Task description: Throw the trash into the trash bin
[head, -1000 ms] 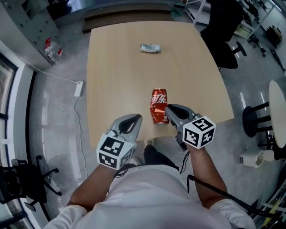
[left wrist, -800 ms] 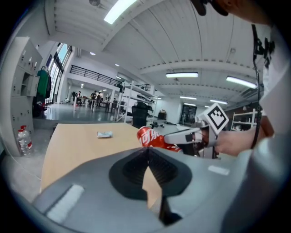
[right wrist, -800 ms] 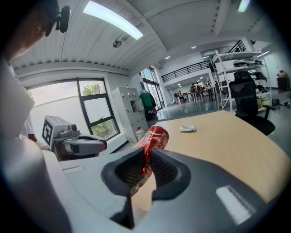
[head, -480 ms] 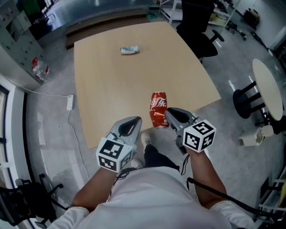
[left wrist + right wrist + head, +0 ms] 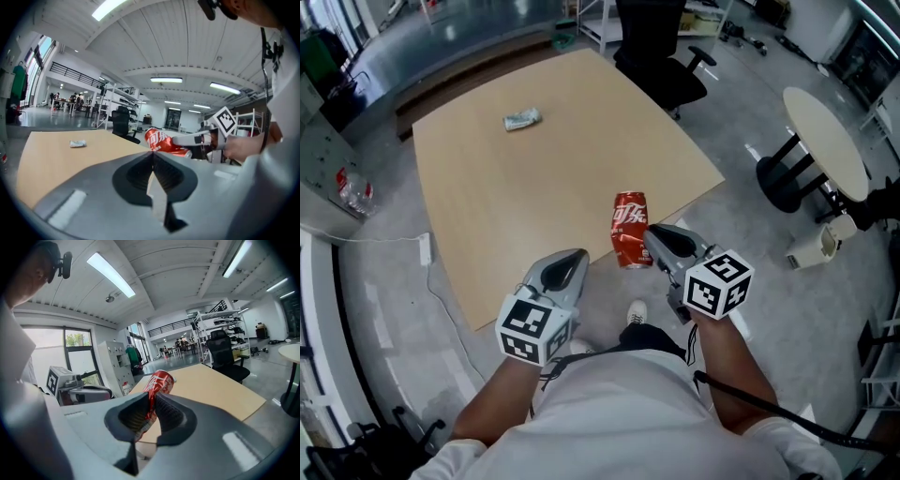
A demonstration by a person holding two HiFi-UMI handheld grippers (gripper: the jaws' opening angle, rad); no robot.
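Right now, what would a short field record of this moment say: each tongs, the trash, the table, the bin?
Right tongs: shut on crushed red drink can, lifted in the air
Left tongs: shut, empty
Trash left: small crumpled silvery wrapper, far side of light wooden table
Trash bin: none in view
Task status: can picked up, not yet binned

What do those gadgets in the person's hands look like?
The left gripper and right gripper are grey shells tapering to two jaws with dark ribbed linings; each carries a white cube with black square markers. Their shirt is white and short-sleeved; a black cable runs past the right arm.
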